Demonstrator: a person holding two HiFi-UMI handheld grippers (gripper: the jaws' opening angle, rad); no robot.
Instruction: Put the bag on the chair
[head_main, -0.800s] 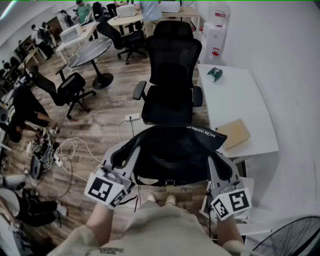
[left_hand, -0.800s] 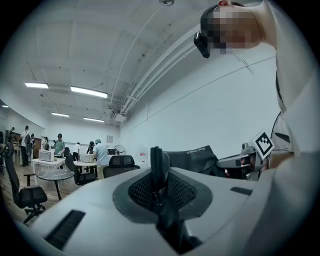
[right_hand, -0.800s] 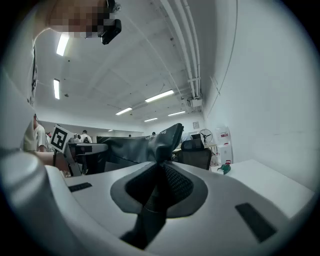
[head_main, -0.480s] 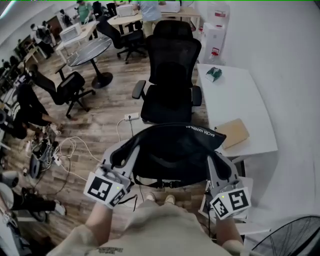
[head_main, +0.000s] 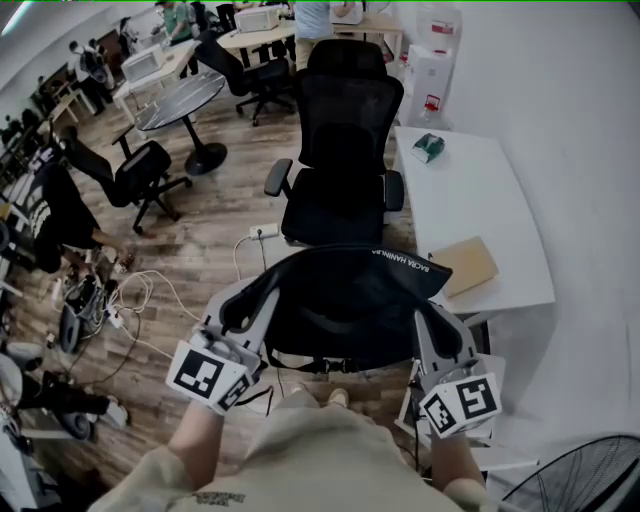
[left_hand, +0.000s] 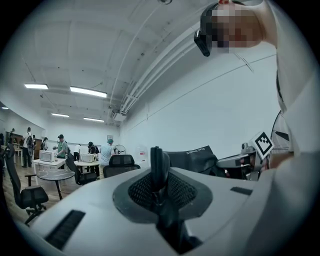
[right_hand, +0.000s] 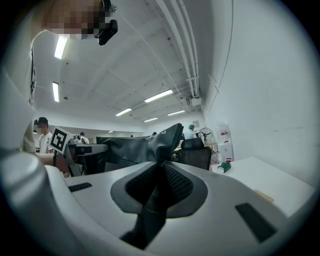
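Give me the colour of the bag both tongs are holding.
The bag is black, with small white lettering near its top edge; clearest in head view.

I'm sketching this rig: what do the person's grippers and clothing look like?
The left gripper and right gripper have light grey, wedge-shaped bodies with dark mesh-textured recesses round the jaws. Each carries a white cube printed with black square markers. The person wears a beige top.

A white table (head_main: 480, 210) stands against the wall. A small green packet (head_main: 429, 149) lies at its far end and a flat brown parcel (head_main: 466, 266) at its near edge. Left of the table, a power strip (head_main: 264, 234) and loose cables (head_main: 140, 300) lie on the wooden floor (head_main: 215, 215). Farther left stands a round table (head_main: 180, 103).
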